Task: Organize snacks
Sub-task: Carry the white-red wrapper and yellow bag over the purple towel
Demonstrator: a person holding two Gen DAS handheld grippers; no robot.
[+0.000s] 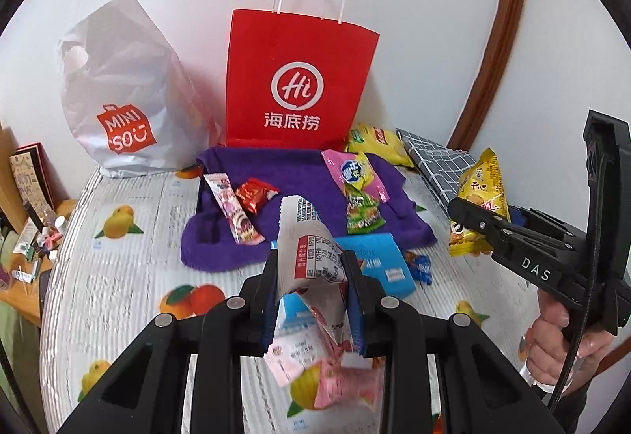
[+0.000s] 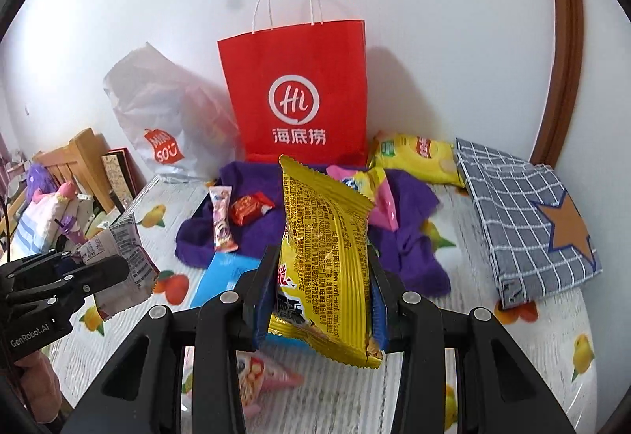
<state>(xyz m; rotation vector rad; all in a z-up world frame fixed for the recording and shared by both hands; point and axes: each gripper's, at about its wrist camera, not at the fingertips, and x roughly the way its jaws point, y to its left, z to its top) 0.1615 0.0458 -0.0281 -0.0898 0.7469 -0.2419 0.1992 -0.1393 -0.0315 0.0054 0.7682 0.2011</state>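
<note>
My left gripper (image 1: 311, 276) is shut on a white and silver snack packet (image 1: 305, 237), held upright above the table; the same left gripper (image 2: 102, 272) and packet (image 2: 122, 256) show at the left of the right wrist view. My right gripper (image 2: 319, 296) is shut on a yellow snack bag (image 2: 327, 260); it appears at the right of the left wrist view as the right gripper (image 1: 473, 225) clamping that yellow bag (image 1: 479, 197). A red paper bag (image 1: 295, 79) (image 2: 299, 91) stands upright against the wall behind a purple cloth (image 1: 292, 174) (image 2: 410, 252) strewn with several snacks.
A white plastic bag (image 1: 126, 103) leans left of the red one. A yellow chip bag (image 2: 418, 158) and a grey checked cloth (image 2: 524, 213) lie at the right. A blue box (image 1: 382, 264) and pink packets (image 1: 335, 382) rest on the fruit-print tablecloth (image 1: 118, 276).
</note>
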